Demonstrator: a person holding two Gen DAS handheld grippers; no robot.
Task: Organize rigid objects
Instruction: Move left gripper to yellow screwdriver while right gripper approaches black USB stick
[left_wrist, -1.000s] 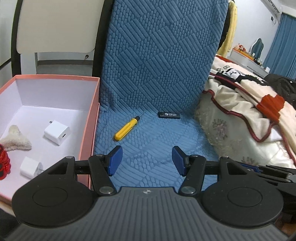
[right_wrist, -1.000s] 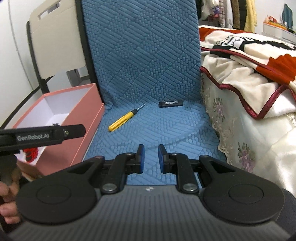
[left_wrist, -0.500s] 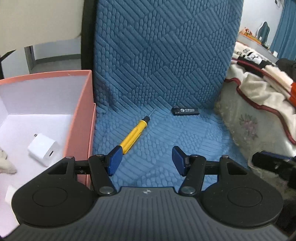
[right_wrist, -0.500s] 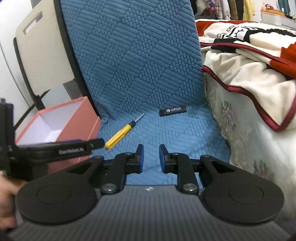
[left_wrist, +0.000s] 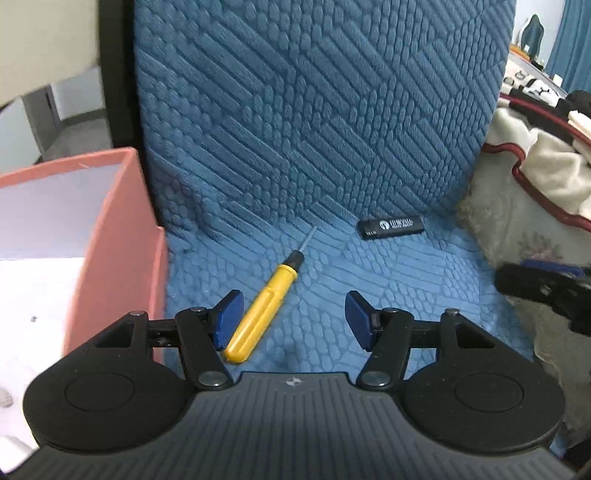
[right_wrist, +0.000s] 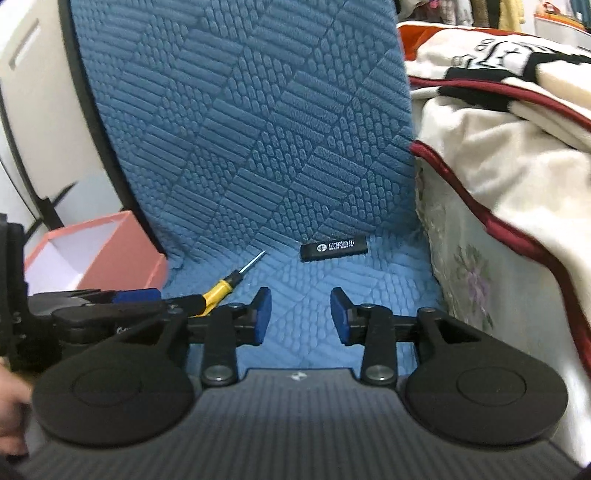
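A yellow screwdriver (left_wrist: 263, 304) lies on the blue chair cushion (left_wrist: 369, 280), tip pointing to the chair back. My left gripper (left_wrist: 292, 319) is open, and the handle's end lies just inside its left finger (left_wrist: 229, 314), untouched. A black USB stick (left_wrist: 390, 226) lies further back by the chair back. In the right wrist view the screwdriver (right_wrist: 221, 288) and the stick (right_wrist: 334, 248) both show; my right gripper (right_wrist: 301, 314) is open and empty, with the stick ahead of it. A pink box (left_wrist: 110, 236) with a white inside stands left of the chair.
A bed with a cream and red blanket (right_wrist: 498, 166) stands right against the chair's right side. The quilted chair back (left_wrist: 317, 110) rises behind the objects. The other gripper shows at the right edge of the left wrist view (left_wrist: 546, 288).
Both grippers have moved forward toward the chair. The left one has come up to the screwdriver's handle. The right gripper's jaws have opened from nearly closed.
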